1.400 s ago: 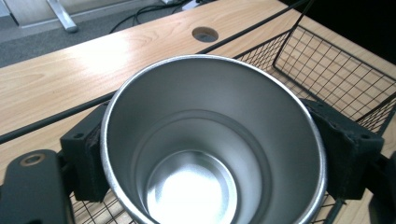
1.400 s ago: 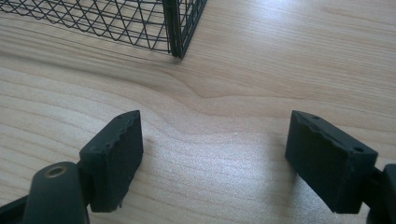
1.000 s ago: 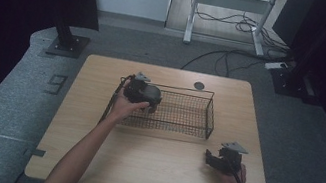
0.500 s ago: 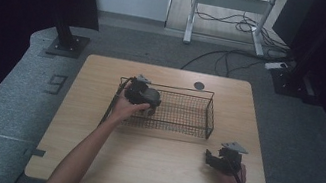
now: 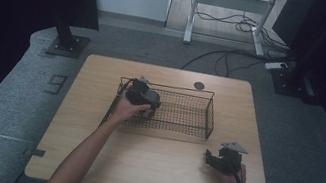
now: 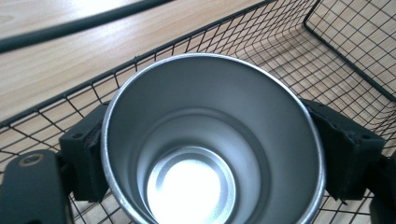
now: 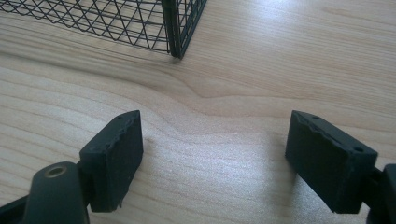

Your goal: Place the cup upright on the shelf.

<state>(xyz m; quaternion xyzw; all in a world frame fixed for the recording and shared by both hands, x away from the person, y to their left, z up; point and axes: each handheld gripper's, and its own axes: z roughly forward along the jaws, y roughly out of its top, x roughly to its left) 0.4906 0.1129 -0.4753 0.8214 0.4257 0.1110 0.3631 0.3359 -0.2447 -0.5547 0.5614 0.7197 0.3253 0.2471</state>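
A shiny steel cup [image 6: 212, 140] sits between the two black jaws of my left gripper [image 6: 212, 154], which press on its sides; I look straight down into its empty inside. The cup is inside the black wire basket [image 5: 196, 123], at its left end, where my left gripper [image 5: 142, 99] is held by a hand. My right gripper [image 5: 220, 160] rests low over the table near the front right, open, with bare wood between its jaws [image 7: 215, 163]. A corner of the basket [image 7: 180, 32] lies just beyond it.
The wooden table [image 5: 152, 171] has a small dark round disc [image 5: 198, 85] near its far edge. A black cable [image 6: 84, 25] runs across the wood beyond the basket's wall. Dark stands and floor cables surround the table.
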